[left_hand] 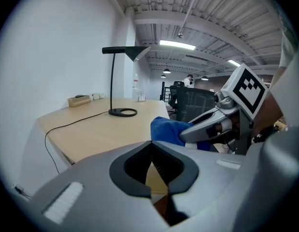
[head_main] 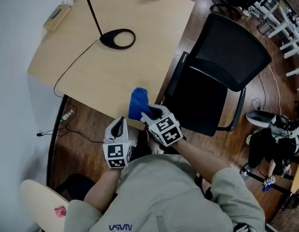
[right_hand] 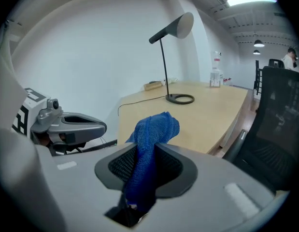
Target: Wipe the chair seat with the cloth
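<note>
Grey sleeves (head_main: 207, 166) at the bottom of the head view lead to both grippers, held close together over the near edge of the counter (head_main: 115, 76). On the right gripper (head_main: 150, 113) the jaws are clamped on the blue cloth (head_main: 138, 103), which bunches up beyond the tips; the left gripper (head_main: 119, 125) has its jaws together on nothing. Just to the right lies the black chair seat (head_main: 200, 105), untouched by the cloth. Wiping has not begun, I judge. The cloth should go across and down until its loose bunch flattens on the seat, then sweep in overlapping passes, clear of the armrest (head_main: 176, 76), with the pinch kept firm.
</note>
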Tool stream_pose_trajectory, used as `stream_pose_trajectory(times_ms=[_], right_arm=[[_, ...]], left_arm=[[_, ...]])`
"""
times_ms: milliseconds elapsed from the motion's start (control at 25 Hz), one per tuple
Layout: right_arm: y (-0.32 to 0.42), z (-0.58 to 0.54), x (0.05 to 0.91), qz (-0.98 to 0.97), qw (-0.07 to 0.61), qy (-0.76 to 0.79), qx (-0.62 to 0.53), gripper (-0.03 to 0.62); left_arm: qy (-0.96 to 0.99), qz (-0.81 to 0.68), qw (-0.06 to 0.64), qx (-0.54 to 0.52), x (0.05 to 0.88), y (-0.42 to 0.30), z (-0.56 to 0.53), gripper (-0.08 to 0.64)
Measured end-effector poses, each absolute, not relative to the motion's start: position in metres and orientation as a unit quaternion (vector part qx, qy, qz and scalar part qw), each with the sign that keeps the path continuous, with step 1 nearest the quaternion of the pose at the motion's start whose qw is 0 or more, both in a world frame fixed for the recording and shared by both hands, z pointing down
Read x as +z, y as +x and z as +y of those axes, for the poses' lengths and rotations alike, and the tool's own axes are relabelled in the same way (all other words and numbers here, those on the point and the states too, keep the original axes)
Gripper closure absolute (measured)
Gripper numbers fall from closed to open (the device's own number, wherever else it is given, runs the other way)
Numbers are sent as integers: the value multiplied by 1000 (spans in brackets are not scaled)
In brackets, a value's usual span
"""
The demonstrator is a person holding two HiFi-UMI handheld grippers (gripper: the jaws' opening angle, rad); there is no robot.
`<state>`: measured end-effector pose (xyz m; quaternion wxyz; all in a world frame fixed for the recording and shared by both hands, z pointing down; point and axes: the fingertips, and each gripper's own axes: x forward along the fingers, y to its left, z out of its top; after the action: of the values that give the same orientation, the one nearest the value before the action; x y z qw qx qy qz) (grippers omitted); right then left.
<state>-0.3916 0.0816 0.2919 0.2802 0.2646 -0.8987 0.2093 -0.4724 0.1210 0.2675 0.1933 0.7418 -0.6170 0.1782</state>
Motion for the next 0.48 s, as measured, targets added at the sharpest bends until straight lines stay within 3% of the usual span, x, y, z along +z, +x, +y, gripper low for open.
stream_pose_trajectory(times_ms=[480], right_arm=[[-444,66,347,-866,338,276,244,495]], left_arm=[[732,-626,204,177,277,-533,125,555]])
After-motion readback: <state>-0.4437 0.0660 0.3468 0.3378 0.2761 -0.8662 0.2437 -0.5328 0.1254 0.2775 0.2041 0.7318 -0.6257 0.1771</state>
